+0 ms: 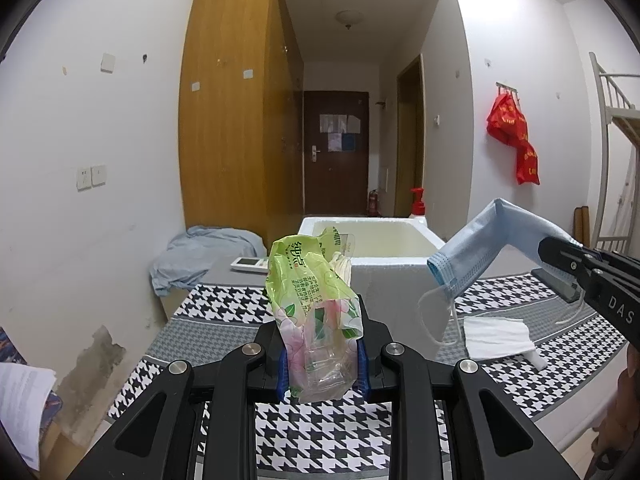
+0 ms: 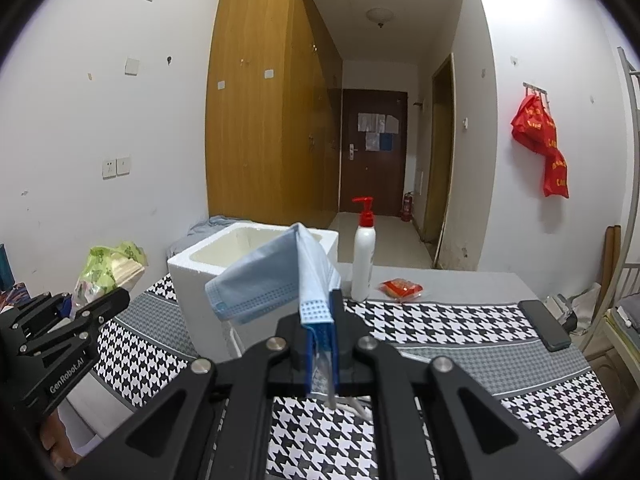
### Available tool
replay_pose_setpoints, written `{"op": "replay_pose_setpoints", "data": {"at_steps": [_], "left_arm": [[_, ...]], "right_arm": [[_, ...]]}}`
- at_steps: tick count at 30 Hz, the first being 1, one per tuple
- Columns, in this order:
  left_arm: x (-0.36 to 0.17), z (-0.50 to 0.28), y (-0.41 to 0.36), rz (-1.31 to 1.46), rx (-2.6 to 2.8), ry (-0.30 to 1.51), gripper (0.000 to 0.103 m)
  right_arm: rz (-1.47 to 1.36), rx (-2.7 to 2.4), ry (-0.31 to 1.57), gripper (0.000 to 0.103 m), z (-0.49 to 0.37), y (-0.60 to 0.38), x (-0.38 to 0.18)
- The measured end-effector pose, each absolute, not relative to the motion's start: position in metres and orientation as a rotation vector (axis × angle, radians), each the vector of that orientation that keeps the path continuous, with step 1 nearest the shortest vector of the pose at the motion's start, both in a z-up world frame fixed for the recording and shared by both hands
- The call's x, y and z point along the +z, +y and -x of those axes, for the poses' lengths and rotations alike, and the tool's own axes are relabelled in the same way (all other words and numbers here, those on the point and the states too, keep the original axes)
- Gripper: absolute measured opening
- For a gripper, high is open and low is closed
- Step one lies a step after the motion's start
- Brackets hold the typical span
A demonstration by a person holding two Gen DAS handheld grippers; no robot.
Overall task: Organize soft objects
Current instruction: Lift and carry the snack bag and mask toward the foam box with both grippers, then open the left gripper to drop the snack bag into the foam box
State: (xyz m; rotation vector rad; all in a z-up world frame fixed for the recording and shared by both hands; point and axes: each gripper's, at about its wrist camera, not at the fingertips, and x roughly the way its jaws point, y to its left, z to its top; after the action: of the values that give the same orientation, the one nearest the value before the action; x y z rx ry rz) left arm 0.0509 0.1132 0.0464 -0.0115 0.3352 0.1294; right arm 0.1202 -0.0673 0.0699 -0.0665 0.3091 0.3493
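Observation:
My left gripper is shut on a green tissue pack in a floral plastic wrapper, held upright above the houndstooth cloth. The same tissue pack shows at the left of the right wrist view, with the left gripper around it. My right gripper is shut on a blue face mask, which droops to the left with its ear loops hanging. From the left wrist view the mask hangs from the right gripper beside the white foam box.
The foam box stands open on the table. A white folded tissue lies on the cloth. A pump bottle, a red packet and a dark phone sit to the right. A remote and crumpled blue cloth lie at the left.

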Motion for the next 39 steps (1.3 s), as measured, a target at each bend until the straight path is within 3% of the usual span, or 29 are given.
{"op": "replay_pose_setpoints", "data": {"at_steps": [39], "left_arm": [[0.085, -0.109, 0.12, -0.019, 0.113, 0.304, 0.027]], "right_arm": [[0.058, 0.354, 0.276, 0.009, -0.168, -0.05, 0.101]]}}
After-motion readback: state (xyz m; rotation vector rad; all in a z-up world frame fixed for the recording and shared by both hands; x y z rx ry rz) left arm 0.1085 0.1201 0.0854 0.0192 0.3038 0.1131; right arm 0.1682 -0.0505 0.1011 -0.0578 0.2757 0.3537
